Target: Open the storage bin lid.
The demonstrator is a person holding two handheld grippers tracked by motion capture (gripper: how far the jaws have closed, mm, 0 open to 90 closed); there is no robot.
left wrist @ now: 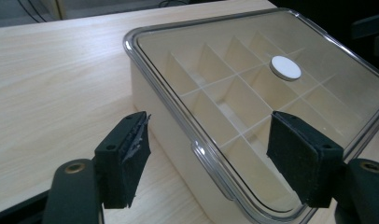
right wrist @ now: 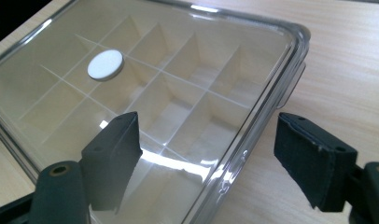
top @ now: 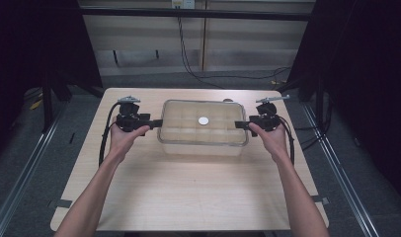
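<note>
The box (top: 203, 129) sits on the bench toward its far edge, midway between the side edges, long axis running side to side. Your left gripper (top: 155, 123) is at its left short end and your right gripper (top: 240, 125) at its right short end, each equally near. Both pairs of jaws are spread and hold nothing. In both gripper views the lid (left wrist: 253, 88) rim lies between the jaws, so I judge closing each would pinch that end's edge. A white disc (top: 203, 120) sits at the lid's middle.

A divided box (top: 203, 129) sits mid-table (top: 188, 197), a disc (top: 203, 120) on its lid (top: 179, 111), grippers flanking both ends.
</note>
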